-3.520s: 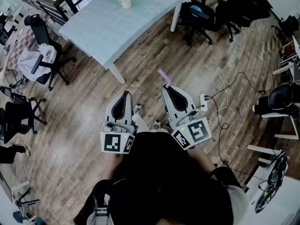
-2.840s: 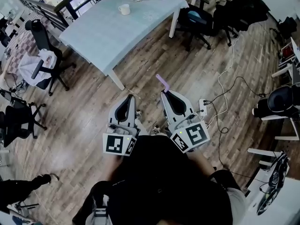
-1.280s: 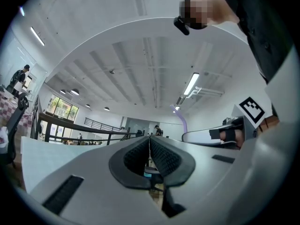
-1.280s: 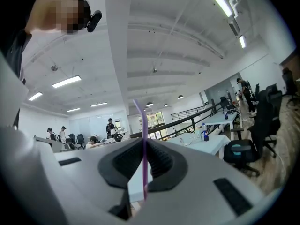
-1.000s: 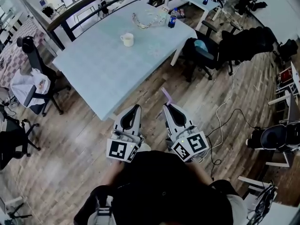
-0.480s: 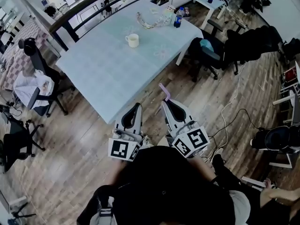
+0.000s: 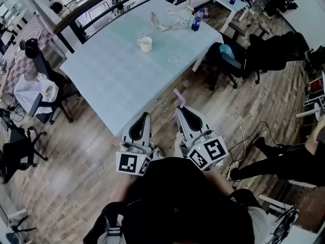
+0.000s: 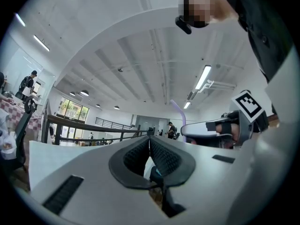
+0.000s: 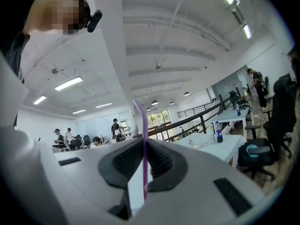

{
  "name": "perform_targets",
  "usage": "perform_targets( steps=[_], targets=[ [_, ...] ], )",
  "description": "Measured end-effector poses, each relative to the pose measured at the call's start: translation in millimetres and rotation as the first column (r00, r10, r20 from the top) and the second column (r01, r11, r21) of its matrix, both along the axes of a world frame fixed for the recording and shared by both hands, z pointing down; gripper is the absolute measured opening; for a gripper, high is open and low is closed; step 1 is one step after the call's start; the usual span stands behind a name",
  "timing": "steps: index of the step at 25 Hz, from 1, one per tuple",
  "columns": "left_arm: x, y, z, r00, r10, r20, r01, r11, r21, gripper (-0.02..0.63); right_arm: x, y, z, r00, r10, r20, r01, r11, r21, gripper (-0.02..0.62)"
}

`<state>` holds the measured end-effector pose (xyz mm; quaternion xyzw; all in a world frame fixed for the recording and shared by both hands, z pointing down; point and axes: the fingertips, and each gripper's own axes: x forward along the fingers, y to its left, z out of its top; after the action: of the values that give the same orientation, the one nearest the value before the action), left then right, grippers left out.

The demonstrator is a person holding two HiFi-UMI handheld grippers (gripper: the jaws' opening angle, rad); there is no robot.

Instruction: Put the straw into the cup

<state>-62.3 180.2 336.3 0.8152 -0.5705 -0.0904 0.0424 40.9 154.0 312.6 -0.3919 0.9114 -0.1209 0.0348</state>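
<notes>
My right tongs (image 7: 181, 112) pinch a thin purple plastic straw (image 7: 178, 97), which juts past their tips | my left tongs (image 7: 146, 116) pressed together, empty | straw likely light, bendy, crushable: grip gently, low down

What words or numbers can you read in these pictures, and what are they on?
No word or number can be read anywhere.
Left gripper, marker cube: black-and-white squares only, no letters.
Right gripper, marker cube: the same kind of pattern, no letters.
Bottle on the table: label too small to read.
Cup: no print visible.
Straw: plain purple, no print.
</notes>
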Motion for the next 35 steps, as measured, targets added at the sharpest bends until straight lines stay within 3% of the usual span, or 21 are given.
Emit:
perform_targets(
  steps=[11,20,28,35],
  targets=[
    [26,-74,-4,0.997,-0.072,0.02,0.072,0.997,0.003,0.017,30,-79,6,0.999,-0.043,0.016,0.043,0.999,-0.022,0.032],
    [55,-149,-14,0.988,-0.149,0.035,0.148,0.989,0.011,0.017,47,-159,6,0.989,-0.147,0.033,0.148,0.988,-0.033,0.032],
    [76,-198,-20,0.956,-0.291,0.034,0.291,0.956,0.026,0.017,65,-222,-3,0.963,-0.266,0.049,0.267,0.964,-0.006,0.032],
    [97,-236,-19,0.929,-0.367,0.036,0.366,0.93,0.031,0.017,88,-270,-5,0.946,-0.317,0.061,0.317,0.948,0.004,0.032]
  ],
)
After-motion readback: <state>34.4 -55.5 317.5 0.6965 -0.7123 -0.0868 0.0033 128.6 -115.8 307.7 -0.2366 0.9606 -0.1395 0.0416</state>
